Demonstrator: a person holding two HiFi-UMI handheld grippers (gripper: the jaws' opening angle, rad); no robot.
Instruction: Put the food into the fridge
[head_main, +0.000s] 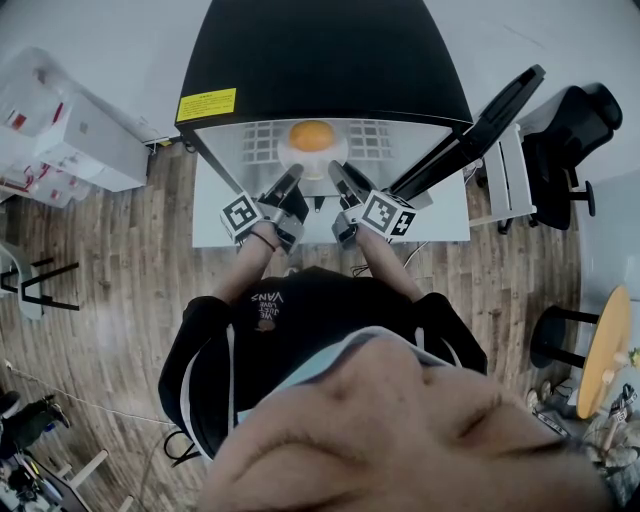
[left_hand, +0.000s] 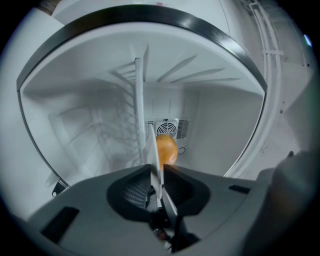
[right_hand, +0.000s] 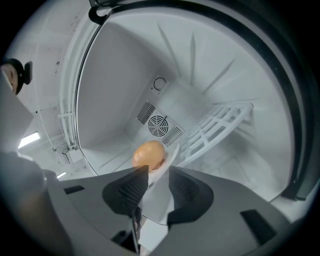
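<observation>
Round orange food (head_main: 311, 135) rides a white plate (right_hand: 159, 197) inside the open black fridge (head_main: 320, 60); left gripper (left_hand: 157, 167) is clamped on the rim, right gripper (right_hand: 159, 169) slack around it, so the plate could tip and the food roll off.

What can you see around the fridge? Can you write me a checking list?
Surface: white wire shelf inside the open black fridge.
Job's things: round orange food on a white round plate, at the fridge's opening.
Clutter: white boxes left of the fridge.
Grippers: left gripper shut on the plate's rim; right gripper has its jaws apart with the rim between them.
Cables: thin cable across the wooden floor.
Surroundings: black chair, round wooden table.
</observation>
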